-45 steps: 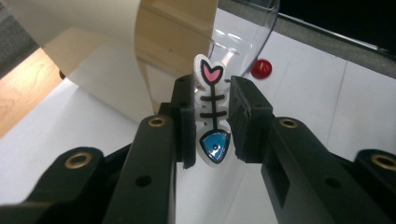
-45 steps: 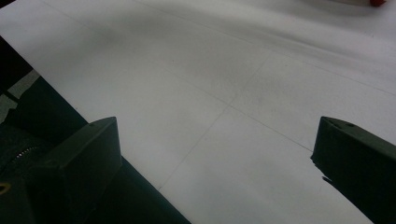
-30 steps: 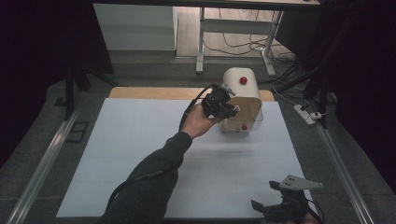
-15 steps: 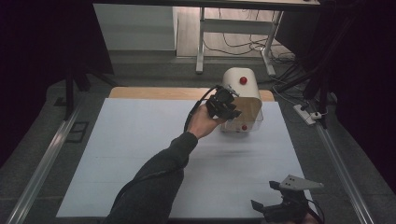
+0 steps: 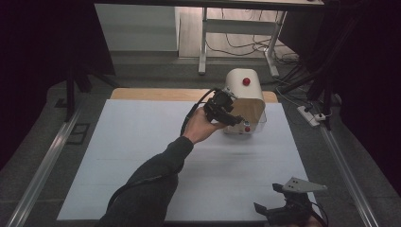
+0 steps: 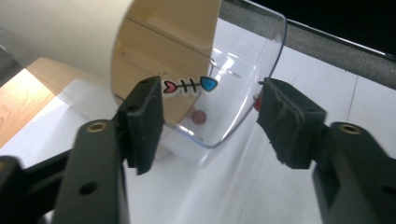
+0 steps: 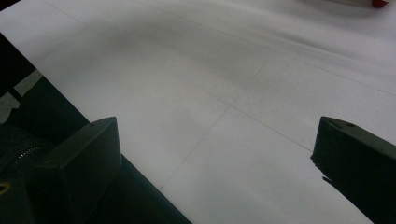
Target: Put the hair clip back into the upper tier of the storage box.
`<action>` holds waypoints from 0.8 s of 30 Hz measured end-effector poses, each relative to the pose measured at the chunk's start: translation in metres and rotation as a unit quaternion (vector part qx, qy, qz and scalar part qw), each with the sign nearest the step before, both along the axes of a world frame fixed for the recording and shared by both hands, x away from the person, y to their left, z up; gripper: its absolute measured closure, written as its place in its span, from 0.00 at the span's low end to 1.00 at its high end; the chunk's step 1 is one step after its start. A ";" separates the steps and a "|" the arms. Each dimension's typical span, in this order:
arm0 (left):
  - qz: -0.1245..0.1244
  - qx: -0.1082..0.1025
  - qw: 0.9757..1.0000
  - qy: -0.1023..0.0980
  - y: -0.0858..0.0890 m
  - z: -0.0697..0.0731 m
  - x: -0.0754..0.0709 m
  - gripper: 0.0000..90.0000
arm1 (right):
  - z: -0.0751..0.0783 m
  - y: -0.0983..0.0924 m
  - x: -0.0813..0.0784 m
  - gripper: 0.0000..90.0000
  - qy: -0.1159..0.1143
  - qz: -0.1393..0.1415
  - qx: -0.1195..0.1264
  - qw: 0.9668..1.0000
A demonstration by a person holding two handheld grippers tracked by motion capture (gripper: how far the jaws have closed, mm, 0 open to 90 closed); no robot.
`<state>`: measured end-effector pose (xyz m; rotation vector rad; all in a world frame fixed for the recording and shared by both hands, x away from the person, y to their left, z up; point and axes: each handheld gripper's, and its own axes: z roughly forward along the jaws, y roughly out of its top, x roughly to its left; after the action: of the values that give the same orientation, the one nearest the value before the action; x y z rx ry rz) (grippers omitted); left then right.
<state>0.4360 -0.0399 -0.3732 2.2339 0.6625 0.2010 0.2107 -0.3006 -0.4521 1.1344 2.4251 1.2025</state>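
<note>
Left gripper [image 6: 210, 121] spread at the clear lid [image 6: 243, 100], its jaws just opening, nothing pinched.
Freed, the lid could swing back, or a jaw might snag its rim and shove the cream bread box [image 5: 239, 85].

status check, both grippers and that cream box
Left gripper jaws just opening, astride clear curved door of cream rounded box, nothing pinched. Right gripper open above white tabletop. No obstruction.

The left arm stretches forward across the table, sleeve dark, hand wrapped around the left gripper [image 5: 221, 108] and holding it raised. Its jaws have just been opening and stand apart, nothing pressed between the pads [image 6: 144, 122]. The right gripper [image 5: 283, 210] sits low at the near edge, jaws spread wide.
</note>
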 end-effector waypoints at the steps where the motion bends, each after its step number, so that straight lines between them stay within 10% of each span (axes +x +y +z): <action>1: 0.000 0.000 1.000 0.002 0.001 -0.001 -0.001 0.41 | 0.000 0.000 0.000 0.01 -0.001 0.000 0.000 1.000; 24: -0.020 -0.009 0.999 0.025 0.031 -0.018 -0.035 0.07 | 0.000 0.000 0.000 0.01 0.002 0.002 0.000 1.000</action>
<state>0.4013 -0.0094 -0.3908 2.2384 0.6432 0.1201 0.2110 -0.3003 -0.4522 1.1325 2.4312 1.2034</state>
